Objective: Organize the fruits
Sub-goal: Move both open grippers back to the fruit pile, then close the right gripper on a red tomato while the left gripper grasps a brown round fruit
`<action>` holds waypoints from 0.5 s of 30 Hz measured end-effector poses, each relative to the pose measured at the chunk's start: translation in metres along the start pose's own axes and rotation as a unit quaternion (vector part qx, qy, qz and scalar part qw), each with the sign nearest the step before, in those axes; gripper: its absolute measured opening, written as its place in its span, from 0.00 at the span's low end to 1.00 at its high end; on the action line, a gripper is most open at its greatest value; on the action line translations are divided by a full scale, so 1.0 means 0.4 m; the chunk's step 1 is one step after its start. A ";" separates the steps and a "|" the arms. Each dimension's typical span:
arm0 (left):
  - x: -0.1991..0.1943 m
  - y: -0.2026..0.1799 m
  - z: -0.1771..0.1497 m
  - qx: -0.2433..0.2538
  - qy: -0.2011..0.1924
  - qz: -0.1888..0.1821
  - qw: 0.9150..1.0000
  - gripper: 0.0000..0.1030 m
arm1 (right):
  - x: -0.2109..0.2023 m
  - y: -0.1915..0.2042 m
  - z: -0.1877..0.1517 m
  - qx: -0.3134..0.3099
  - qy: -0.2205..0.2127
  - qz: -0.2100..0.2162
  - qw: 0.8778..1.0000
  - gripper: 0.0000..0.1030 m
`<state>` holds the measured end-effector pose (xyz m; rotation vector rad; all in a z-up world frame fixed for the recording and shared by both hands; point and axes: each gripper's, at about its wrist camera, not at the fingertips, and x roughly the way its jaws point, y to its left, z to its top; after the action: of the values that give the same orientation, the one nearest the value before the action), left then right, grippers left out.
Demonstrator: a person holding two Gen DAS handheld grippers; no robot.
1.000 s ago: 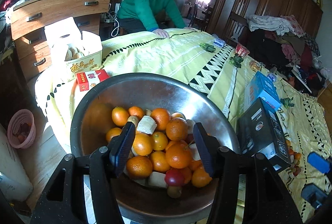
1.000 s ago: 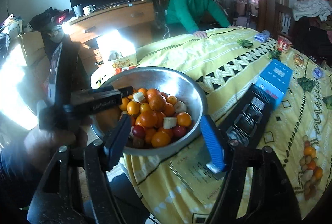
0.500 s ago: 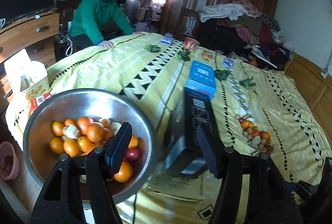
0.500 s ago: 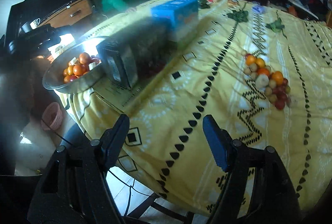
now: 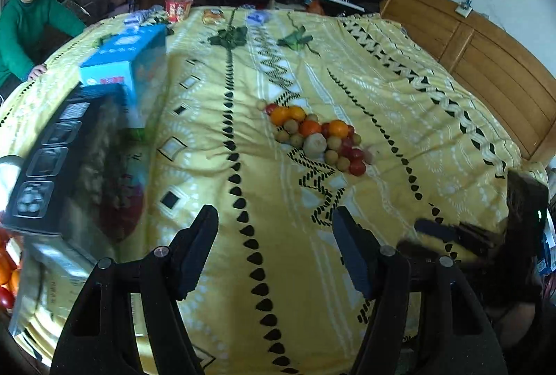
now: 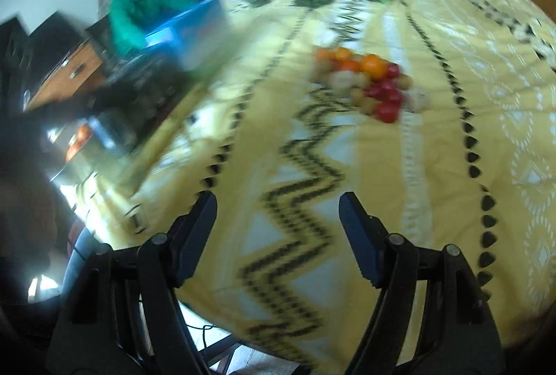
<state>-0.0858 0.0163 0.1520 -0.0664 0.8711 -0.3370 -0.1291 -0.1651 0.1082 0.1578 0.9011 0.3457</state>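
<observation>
Both grippers wide and empty above the bed, the fruit pile ahead of them.

The left gripper [image 5: 274, 246] is spread wide with nothing between its fingers; the fruit pile [image 5: 314, 137] of oranges, small red and tan fruits lies on the yellow bedspread [image 5: 399, 104], well beyond its tips and slightly right. The right gripper [image 6: 278, 236] is equally wide and empty, with the same pile [image 6: 368, 83] ahead and to its right, blurred. A black box [image 5: 73, 166] and blue box [image 5: 121, 58] lie on the left side of the bed.
</observation>
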 end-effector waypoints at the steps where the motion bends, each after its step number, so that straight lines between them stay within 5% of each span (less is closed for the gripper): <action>1: 0.020 0.005 0.007 0.000 0.006 -0.001 1.000 0.67 | 0.011 -0.029 0.012 0.007 0.000 -0.006 1.000 0.52; 8: 0.136 -0.018 0.049 0.005 0.028 0.002 1.000 0.67 | 0.162 -0.201 0.134 0.051 0.002 -0.031 0.998 0.45; 15: 0.230 0.004 0.096 -0.010 0.036 0.010 0.999 0.67 | 0.264 -0.233 0.171 0.039 0.023 -0.035 0.998 0.45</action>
<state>-0.0015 -0.0144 0.1084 -0.0635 0.9454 -0.3130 0.0063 -0.2136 0.0465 0.1908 0.9648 0.2498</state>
